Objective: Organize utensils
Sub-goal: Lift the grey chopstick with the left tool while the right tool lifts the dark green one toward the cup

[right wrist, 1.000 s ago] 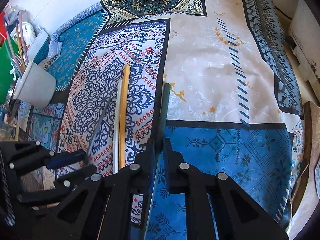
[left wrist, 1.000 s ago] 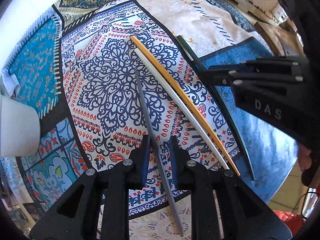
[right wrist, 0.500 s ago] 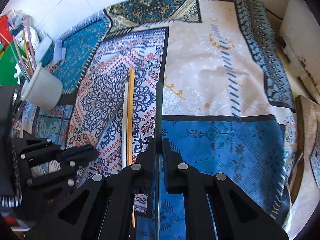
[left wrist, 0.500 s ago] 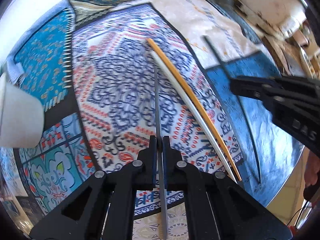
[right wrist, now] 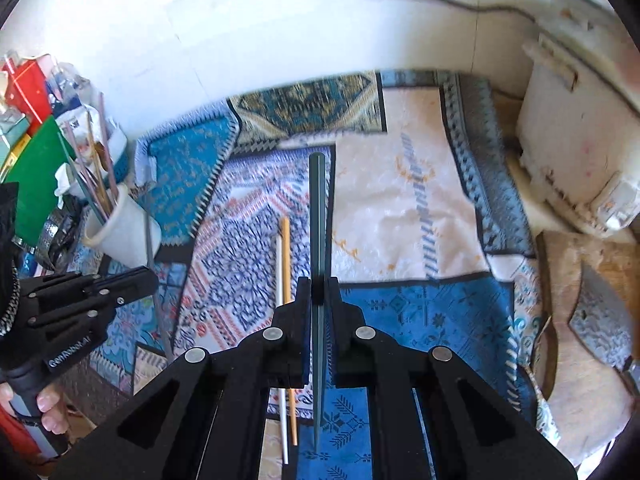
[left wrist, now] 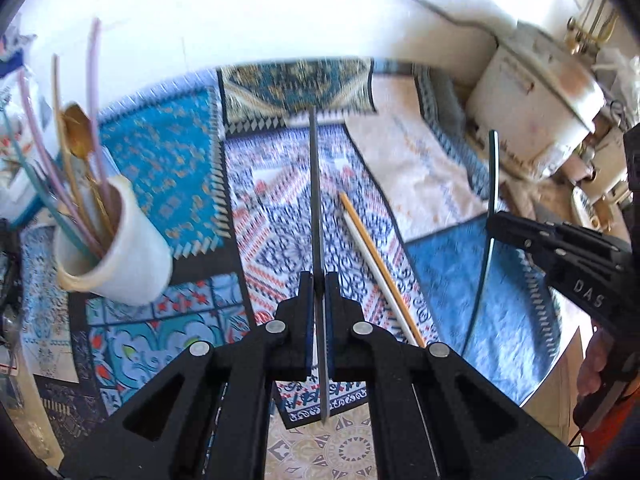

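- A patchwork-patterned cloth [left wrist: 192,168] of blue, white, cream and red panels covers the table and fills the middle of both views; in the right wrist view [right wrist: 420,208] its cream panel lies upper centre and a deep blue panel lower right.
- A white wall [left wrist: 240,20] runs across the top of both frames.
- A worn cream-white box-like appliance [left wrist: 536,92] stands at the upper right of the left wrist view.
- The left gripper [left wrist: 319,280] rises from the bottom centre of its own view, its fingers clamped together on a thin grey chopstick [left wrist: 316,200] that runs straight up the frame; it shows again at the lower left of the right wrist view.
- The right gripper [right wrist: 319,284] fills the bottom centre of its view, fingers pressed tight on a dark green chopstick [right wrist: 319,216] pointing up the frame; this stick shows curved at the right of the left wrist view.
- A white ceramic cup [left wrist: 132,256] holding pastel sticks and a golden spoon [left wrist: 78,136] sits at the left of the left wrist view, on the cloth.
- A white chopstick [left wrist: 376,272] and an orange chopstick [left wrist: 380,256] lie side by side on the cloth, just right of the left gripper, centre frame.
- A person's fingers [right wrist: 46,412] grip a handle at the lower left of the right wrist view.
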